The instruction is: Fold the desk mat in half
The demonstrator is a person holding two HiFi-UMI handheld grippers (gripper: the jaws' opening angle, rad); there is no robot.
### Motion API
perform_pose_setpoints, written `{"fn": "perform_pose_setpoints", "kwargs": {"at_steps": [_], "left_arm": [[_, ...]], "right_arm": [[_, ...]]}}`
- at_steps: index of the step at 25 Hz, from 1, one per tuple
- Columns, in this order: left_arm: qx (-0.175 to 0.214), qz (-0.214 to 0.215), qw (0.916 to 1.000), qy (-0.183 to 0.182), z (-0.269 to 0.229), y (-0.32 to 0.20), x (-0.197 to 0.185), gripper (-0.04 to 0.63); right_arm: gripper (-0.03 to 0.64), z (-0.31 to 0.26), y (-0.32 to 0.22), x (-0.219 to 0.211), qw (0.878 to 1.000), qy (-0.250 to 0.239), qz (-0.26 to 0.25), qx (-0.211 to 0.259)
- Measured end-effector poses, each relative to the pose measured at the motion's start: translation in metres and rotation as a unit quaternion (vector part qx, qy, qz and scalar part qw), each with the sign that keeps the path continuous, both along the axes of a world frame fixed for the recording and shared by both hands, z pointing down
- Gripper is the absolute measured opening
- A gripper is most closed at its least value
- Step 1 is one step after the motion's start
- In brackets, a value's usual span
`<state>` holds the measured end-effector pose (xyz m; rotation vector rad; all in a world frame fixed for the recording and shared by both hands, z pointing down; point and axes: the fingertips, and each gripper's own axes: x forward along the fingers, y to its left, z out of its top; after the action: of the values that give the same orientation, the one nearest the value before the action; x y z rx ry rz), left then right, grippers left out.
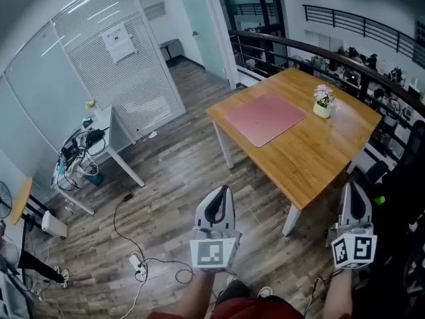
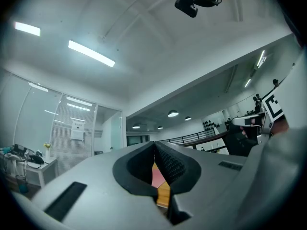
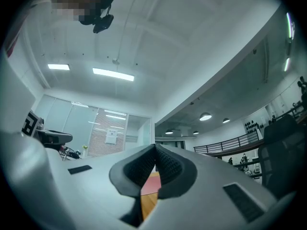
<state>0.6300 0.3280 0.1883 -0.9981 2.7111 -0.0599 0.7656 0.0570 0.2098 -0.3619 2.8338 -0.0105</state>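
Looking down: the pink desk mat [image 1: 265, 118] lies flat on the bench [image 1: 319, 168], upper right, by a flower pot [image 1: 323, 102]. The left hand-held gripper [image 1: 221, 193] and right hand-held gripper [image 1: 354, 190] are both pressed together, empty. The notice [image 1: 120, 43] on the blinds [image 1: 143, 78] is unreadable. Only the head view shows the power strip [image 1: 138, 264] on the floor [image 1: 179, 171].

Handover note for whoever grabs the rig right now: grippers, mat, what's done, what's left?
Left gripper: shut, empty, held over the floor short of the table.
Right gripper: the same.
Desk mat: flat and unfolded on the table, apart from the flower pot.
Done: nothing yet.
Left: approach, grip one mat edge, fold it in half.
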Motion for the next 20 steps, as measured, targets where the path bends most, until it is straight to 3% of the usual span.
{"fn": "perform_pose_setpoints", "kwargs": {"at_steps": [10,20], "left_arm": [[-0.002,0.005,1.0000,0.002,0.017,-0.035,-0.036,0.020],[0.008,0.007,0.9999,0.009,0.018,-0.080,-0.139,0.020]], "right_arm": [[0.009,0.018,-0.033,-0.032,1.000,0.012,0.008,0.001],[0.009,0.014,-0.080,-0.134,1.000,0.024,0.013,0.006]]}}
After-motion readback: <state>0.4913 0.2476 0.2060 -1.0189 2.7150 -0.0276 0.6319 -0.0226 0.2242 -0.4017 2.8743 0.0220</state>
